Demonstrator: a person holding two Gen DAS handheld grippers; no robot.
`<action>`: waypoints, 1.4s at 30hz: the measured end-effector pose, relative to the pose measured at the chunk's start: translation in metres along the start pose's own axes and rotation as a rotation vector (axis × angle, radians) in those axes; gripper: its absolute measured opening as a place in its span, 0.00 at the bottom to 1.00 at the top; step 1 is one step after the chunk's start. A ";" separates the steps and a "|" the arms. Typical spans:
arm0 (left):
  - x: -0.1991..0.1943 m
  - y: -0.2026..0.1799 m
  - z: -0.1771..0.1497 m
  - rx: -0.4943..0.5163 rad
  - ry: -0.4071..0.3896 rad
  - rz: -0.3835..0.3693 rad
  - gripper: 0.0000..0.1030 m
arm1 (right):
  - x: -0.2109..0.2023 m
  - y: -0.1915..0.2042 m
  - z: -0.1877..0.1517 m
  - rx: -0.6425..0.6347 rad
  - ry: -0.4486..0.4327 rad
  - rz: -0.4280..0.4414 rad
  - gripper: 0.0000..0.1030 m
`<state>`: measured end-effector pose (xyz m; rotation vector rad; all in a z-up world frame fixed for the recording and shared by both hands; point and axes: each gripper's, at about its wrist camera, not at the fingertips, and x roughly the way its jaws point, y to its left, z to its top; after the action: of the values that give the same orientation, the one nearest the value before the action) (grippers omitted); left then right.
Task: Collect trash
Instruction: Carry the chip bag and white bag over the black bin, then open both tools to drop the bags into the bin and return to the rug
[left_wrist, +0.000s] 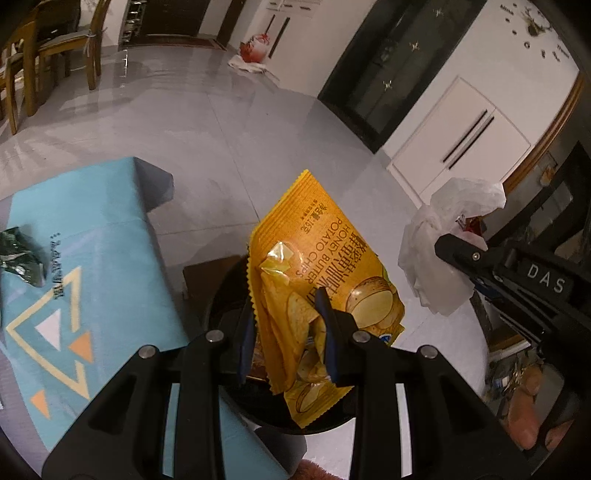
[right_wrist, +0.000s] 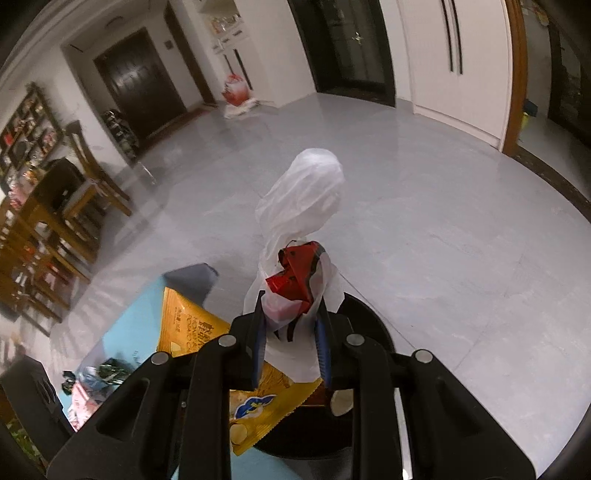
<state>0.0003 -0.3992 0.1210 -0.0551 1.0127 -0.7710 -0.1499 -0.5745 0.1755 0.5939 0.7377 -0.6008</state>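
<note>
My left gripper (left_wrist: 288, 314) is shut on a yellow honey butter potato chips bag (left_wrist: 317, 258), which hangs over a round black bin (left_wrist: 229, 295) beside the table. My right gripper (right_wrist: 290, 317) is shut on a white plastic bag (right_wrist: 303, 192) with a red wrapper (right_wrist: 295, 273) bundled in it, above the same black bin (right_wrist: 365, 317). The chips bag (right_wrist: 188, 328) shows at the lower left of the right wrist view. The right gripper (left_wrist: 454, 251) with its white bag (left_wrist: 436, 251) appears at the right of the left wrist view.
A table under a teal patterned cloth (left_wrist: 85, 266) stands to the left, with a dark green crumpled wrapper (left_wrist: 20, 254) on it. More litter (right_wrist: 99, 373) lies on the cloth. Wooden chairs (left_wrist: 66, 48), a red-and-white bag (left_wrist: 255, 48) on the grey floor, white cabinets (left_wrist: 461, 140).
</note>
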 end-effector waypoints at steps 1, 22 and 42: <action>0.005 -0.002 -0.001 0.004 0.010 0.003 0.30 | 0.002 -0.005 0.000 0.001 0.010 -0.007 0.23; 0.048 0.020 -0.015 -0.021 0.105 0.025 0.78 | 0.040 -0.006 -0.004 -0.051 0.174 -0.093 0.45; -0.185 0.209 -0.038 -0.274 -0.226 0.377 0.93 | -0.001 0.132 -0.040 -0.315 0.078 0.217 0.73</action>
<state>0.0328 -0.1218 0.1572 -0.1782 0.8723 -0.2721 -0.0779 -0.4575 0.1889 0.3990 0.8096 -0.2545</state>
